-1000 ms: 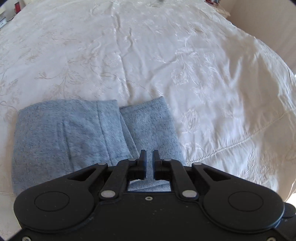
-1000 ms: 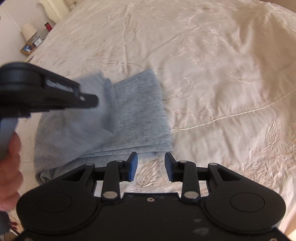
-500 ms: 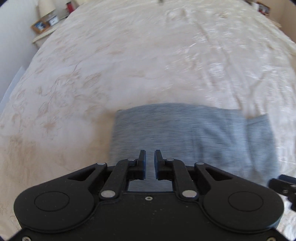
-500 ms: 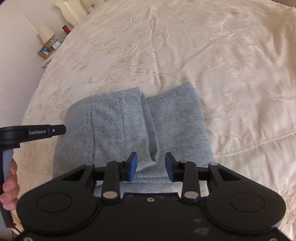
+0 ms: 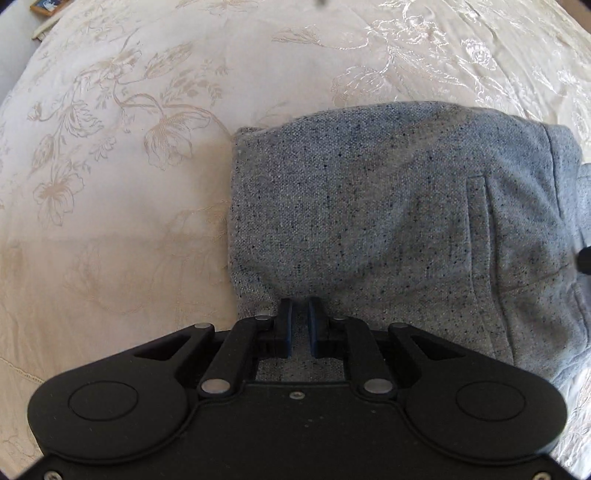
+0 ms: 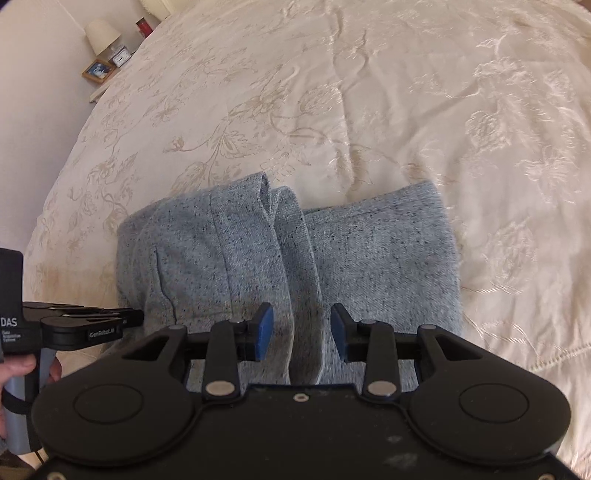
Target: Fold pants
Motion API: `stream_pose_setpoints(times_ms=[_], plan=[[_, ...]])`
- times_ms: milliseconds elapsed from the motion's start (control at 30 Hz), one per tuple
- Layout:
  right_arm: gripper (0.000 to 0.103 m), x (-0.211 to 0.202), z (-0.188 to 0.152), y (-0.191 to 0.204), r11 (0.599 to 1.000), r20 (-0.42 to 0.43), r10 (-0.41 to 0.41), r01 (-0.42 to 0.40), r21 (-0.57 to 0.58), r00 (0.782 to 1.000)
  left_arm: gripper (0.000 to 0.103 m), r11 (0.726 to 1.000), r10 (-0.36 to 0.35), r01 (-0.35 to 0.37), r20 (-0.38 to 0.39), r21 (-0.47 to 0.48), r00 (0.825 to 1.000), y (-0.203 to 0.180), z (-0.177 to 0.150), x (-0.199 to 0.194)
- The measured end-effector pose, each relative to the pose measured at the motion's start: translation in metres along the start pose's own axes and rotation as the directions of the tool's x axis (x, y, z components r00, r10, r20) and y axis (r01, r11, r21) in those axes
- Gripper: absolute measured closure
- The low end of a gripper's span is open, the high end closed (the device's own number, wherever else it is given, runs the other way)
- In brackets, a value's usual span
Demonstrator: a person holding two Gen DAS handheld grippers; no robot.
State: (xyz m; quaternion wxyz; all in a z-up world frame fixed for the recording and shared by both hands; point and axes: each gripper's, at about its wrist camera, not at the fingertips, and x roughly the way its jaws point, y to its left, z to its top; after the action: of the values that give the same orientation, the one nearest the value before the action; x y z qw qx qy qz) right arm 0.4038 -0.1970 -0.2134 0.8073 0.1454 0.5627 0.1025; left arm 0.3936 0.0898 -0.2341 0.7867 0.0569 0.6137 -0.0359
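The folded grey-blue pants [image 5: 369,221] lie on the cream bedspread [image 5: 110,184]. My left gripper [image 5: 299,325] points steeply down over the near edge of the pants' left end. Its jaws stand a narrow gap apart with nothing pinched; cloth shows beneath the gap. In the right wrist view the pants [image 6: 221,258] show two folded halves side by side with a raised seam between them. My right gripper [image 6: 302,332] hovers over that seam, its jaws wide and opening, the cloth below them untouched. The left gripper [image 6: 129,317] reaches in from the left, held by a hand [image 6: 14,369].
The embroidered bedspread [image 6: 369,92] stretches far beyond the pants. A nightstand at the far left carries a lamp [image 6: 103,35] and a picture frame [image 6: 98,70]. The bed's left edge drops off near the wall.
My left gripper has swung from the pants' right part to their left end and come lower. My right gripper has moved in over the pants' middle seam, with its jaws a little wider.
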Motion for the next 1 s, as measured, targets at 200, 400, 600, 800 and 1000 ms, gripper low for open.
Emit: stream_pose_setpoints(times_ms=[200, 400, 600, 800, 1000], plan=[[0.063, 0.033, 0.013, -0.019, 0.996, -0.082, 0.086, -0.084, 0.027, 0.993, 0.085, 1.0, -0.03, 0.03, 0.014, -0.003, 0.999, 0.004, -0.006, -0.007], [0.062, 0.04, 0.014, -0.04, 0.956, -0.118, 0.266, -0.246, 0.163, 0.957, 0.085, 0.999, -0.036, 0.038, 0.073, -0.023, 0.997, 0.009, -0.016, -0.028], [0.095, 0.035, 0.008, -0.023, 0.965, -0.103, 0.254, -0.245, 0.091, 0.962, 0.085, 0.998, -0.018, 0.027, 0.164, -0.056, 0.986, 0.01, -0.039, -0.065], [0.096, -0.005, 0.017, 0.004, 0.972, -0.046, 0.235, -0.235, 0.007, 0.971, 0.085, 0.998, -0.05, 0.059, 0.255, -0.027, 0.966, -0.005, -0.089, -0.119], [0.096, -0.038, 0.033, 0.032, 0.963, -0.012, 0.261, -0.262, -0.061, 0.965, 0.085, 0.986, -0.1, 0.057, 0.279, 0.158, 0.955, -0.067, -0.125, -0.135]])
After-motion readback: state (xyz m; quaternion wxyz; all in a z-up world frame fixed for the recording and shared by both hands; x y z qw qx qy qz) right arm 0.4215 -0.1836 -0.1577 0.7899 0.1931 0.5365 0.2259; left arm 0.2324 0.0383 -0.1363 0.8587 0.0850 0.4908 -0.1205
